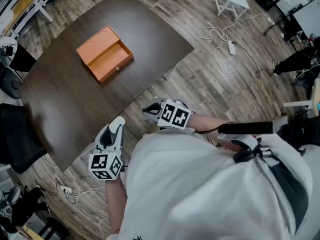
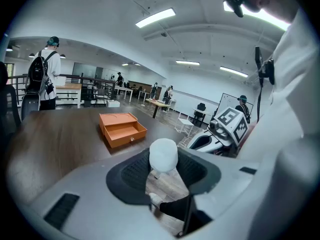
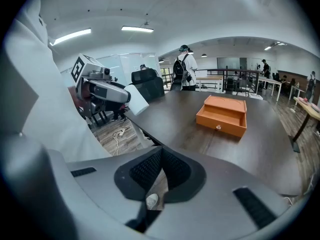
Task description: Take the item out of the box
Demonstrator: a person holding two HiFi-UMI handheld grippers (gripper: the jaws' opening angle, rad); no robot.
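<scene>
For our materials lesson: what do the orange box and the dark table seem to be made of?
Orange box: probably leather-covered or coated board, matte, with crisp edges; its knob glints like metal. Table: likely wood or wood-look laminate, dark brown, faint sheen, streaky grain.

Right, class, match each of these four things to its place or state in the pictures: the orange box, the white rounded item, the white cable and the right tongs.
Things:
1. orange box
2. white rounded item
3. white cable
4. right tongs

Places or states:
A. lying on the wood floor
B. open, on the dark table
C. closed, with nothing between them
D. between the left tongs

Pairs: 1-B, 2-D, 3-A, 4-C.
</scene>
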